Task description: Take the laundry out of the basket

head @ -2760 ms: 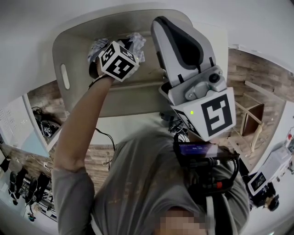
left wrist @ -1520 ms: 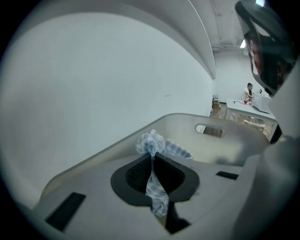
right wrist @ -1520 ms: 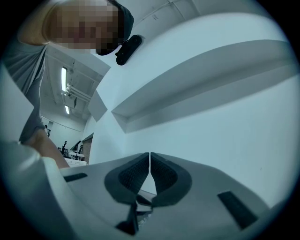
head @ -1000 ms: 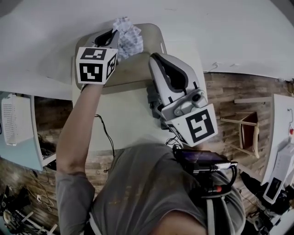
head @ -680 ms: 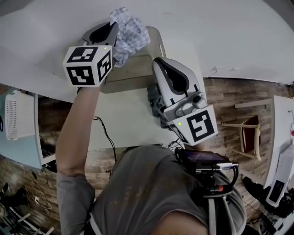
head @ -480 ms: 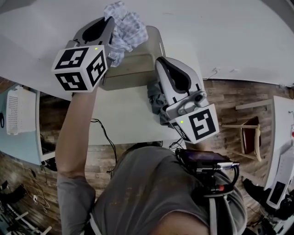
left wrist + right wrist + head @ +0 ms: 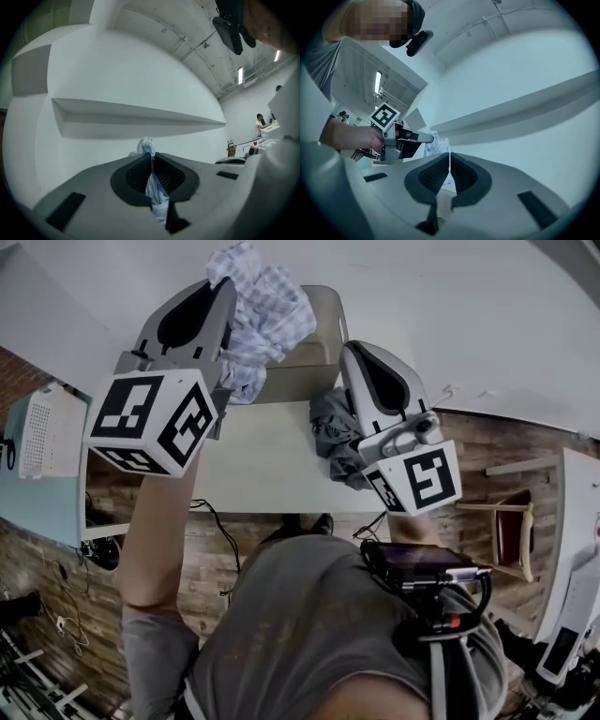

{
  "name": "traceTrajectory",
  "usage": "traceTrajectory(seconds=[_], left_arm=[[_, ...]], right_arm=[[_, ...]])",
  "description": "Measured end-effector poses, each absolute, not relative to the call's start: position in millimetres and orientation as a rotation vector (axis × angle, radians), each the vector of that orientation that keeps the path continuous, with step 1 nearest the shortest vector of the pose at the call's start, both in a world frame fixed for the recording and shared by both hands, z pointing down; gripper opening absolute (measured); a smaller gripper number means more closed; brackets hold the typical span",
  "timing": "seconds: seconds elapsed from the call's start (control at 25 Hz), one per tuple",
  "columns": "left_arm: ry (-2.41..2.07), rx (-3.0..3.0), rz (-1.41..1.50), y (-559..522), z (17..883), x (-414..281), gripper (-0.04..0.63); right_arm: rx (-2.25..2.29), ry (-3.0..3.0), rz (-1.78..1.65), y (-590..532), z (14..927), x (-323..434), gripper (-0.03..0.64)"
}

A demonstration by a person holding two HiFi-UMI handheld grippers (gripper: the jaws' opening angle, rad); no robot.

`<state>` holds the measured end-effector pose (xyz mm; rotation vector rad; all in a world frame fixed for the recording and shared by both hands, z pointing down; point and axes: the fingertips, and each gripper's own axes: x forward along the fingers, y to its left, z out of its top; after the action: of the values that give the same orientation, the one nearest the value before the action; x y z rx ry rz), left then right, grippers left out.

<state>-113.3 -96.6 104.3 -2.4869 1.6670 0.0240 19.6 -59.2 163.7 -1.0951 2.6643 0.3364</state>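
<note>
In the head view my left gripper (image 7: pixel 228 287) is raised high over the beige laundry basket (image 7: pixel 323 329), shut on a pale blue checked cloth (image 7: pixel 267 315) that bunches beside its tip. The left gripper view shows that cloth (image 7: pixel 146 146) pinched between the closed pads (image 7: pixel 138 171) and poking out past them. My right gripper (image 7: pixel 354 351) hovers over the basket's near edge with its jaws together, and a grey garment (image 7: pixel 333 437) hangs beneath it. In the right gripper view, the left gripper (image 7: pixel 401 140) and its checked cloth (image 7: pixel 436 145) are off to the left.
The basket stands at the far end of a white table (image 7: pixel 253 470). A white perforated crate (image 7: pixel 37 442) is on the left and a wooden chair (image 7: pixel 511 531) on the right, above brick-patterned flooring. A white wall with a ledge (image 7: pixel 140 115) faces both grippers.
My left gripper has risen toward the camera, lifting the checked cloth up out of the basket. My right gripper has drifted a little right with the grey garment.
</note>
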Motion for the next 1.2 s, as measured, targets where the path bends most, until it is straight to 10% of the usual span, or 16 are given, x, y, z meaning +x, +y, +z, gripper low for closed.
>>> traceTrajectory(seconds=[1.2], left_arm=[[1.762,-2.653,-0.070,-28,294,-110,0.029]], right_arm=[[-1.098,2.736,0.402,-68,168,32,0.014]])
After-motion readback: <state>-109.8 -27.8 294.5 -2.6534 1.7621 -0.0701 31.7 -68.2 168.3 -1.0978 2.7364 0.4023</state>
